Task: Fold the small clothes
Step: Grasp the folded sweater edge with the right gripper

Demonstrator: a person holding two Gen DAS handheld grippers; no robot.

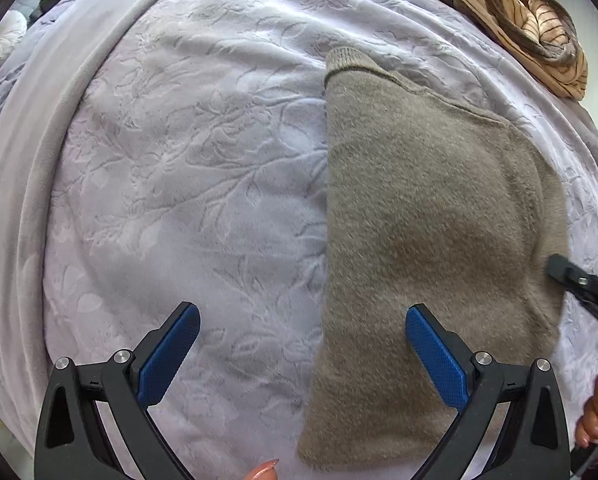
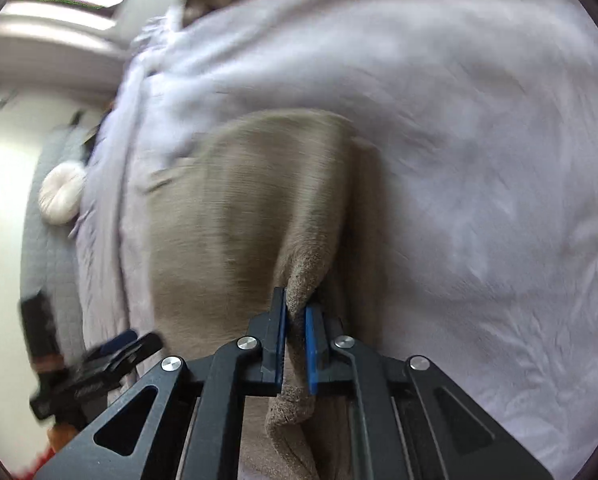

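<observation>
From the left wrist, the fuzzy taupe knitted sweater lies lengthwise on the pale lilac embossed bedspread; the left tool hovers spread wide, straddling its near left edge.

From the right wrist, the right tool pinches a raised sweater fold, nearer the cloth.

We counted one taupe knit garment, one striped garment, one lilac embossed blanket, one round white cushion, two grippers, left gripper, right gripper.
</observation>
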